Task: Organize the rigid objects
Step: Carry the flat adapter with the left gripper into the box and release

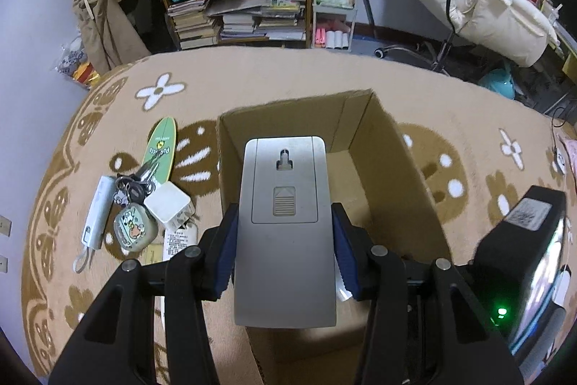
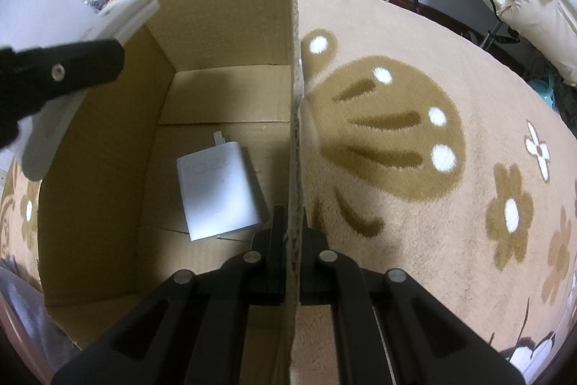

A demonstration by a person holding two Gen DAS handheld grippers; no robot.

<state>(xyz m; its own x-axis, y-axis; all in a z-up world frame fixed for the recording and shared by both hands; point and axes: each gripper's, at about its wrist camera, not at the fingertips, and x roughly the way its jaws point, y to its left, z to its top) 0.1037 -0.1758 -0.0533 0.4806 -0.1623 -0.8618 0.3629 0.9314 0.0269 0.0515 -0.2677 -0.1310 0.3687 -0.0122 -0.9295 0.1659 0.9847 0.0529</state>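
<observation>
Pinching a flat grey remote-like device (image 1: 285, 226) by its 2 long edges, the left claw (image 1: 285, 251) holds it above the open cardboard box (image 1: 389, 168). It looks rigid, light and smooth, so this mid-body side grip suits it. The right claw (image 2: 293, 237) is clamped on the box's wall.

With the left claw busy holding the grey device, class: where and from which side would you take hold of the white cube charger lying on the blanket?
Grip the white cube charger across two flat opposite faces, coming from above. Its prongs point toward the near side, and the keys and keychain crowd its left.
</observation>
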